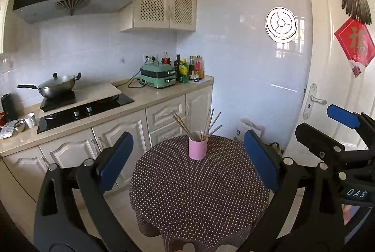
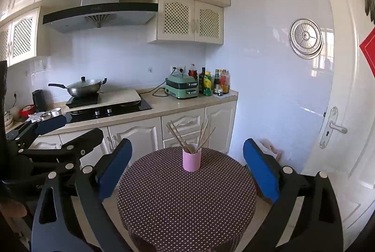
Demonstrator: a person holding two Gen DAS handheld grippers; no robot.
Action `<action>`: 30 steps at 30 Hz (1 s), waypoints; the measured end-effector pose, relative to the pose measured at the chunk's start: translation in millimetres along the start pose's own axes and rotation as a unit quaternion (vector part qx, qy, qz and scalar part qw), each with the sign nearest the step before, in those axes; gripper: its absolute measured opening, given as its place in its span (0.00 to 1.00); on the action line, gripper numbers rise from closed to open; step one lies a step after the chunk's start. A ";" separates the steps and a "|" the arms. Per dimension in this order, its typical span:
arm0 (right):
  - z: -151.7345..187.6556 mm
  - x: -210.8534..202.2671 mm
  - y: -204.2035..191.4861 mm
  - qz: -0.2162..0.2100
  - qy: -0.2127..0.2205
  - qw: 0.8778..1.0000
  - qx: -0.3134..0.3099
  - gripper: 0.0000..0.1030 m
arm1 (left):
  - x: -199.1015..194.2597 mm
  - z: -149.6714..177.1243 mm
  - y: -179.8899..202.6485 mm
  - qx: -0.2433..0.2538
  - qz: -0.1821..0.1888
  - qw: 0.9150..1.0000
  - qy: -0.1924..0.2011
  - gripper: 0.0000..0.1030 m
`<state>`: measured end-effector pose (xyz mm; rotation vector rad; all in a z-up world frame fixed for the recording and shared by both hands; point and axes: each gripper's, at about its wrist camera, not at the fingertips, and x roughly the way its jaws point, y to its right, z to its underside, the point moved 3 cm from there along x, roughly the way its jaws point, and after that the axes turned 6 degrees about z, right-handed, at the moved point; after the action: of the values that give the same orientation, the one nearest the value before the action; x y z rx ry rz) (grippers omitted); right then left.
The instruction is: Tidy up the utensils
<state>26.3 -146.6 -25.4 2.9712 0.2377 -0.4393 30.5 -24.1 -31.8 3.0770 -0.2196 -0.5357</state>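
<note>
Your left hand-held gripper (image 1: 187,158) and right hand-held gripper (image 2: 187,163) both stand with fingers apart, empty. At frame center, the pink cup (image 1: 197,148) sits upright on the dotted tabletop (image 1: 199,193), with chopsticks (image 1: 206,124) fanning out of it.

The left gripper (image 1: 188,158) is black plastic: two long arms with slotted cut-outs, joined by round silver rivets, each tipped with a flat blue pad (image 1: 116,159). The right gripper (image 2: 187,165) is built the same way, with matching blue pads (image 2: 261,170). In the left wrist view its body carries white lettering "DAS" (a cropped word, perhaps).
</note>
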 end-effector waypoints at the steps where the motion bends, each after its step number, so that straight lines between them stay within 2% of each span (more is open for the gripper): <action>1: 0.8 -1.8 1.9 0.000 0.001 1.000 -0.003 0.91 | -1.0 0.1 2.1 -0.001 -0.004 1.000 0.002 0.92; 15: 6.9 -12.3 17.0 -0.018 0.009 1.000 -0.009 0.92 | -14.5 2.3 22.3 -0.001 -0.027 0.999 0.021 0.93; 30: 5.7 -12.1 24.9 -0.022 0.012 1.000 -0.005 0.92 | -14.3 -0.8 30.6 0.003 -0.034 0.999 0.028 0.93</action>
<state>17.6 -173.4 -24.6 2.9673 0.3083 -0.4052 13.2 -52.4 -25.2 3.1105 -0.1170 -0.4519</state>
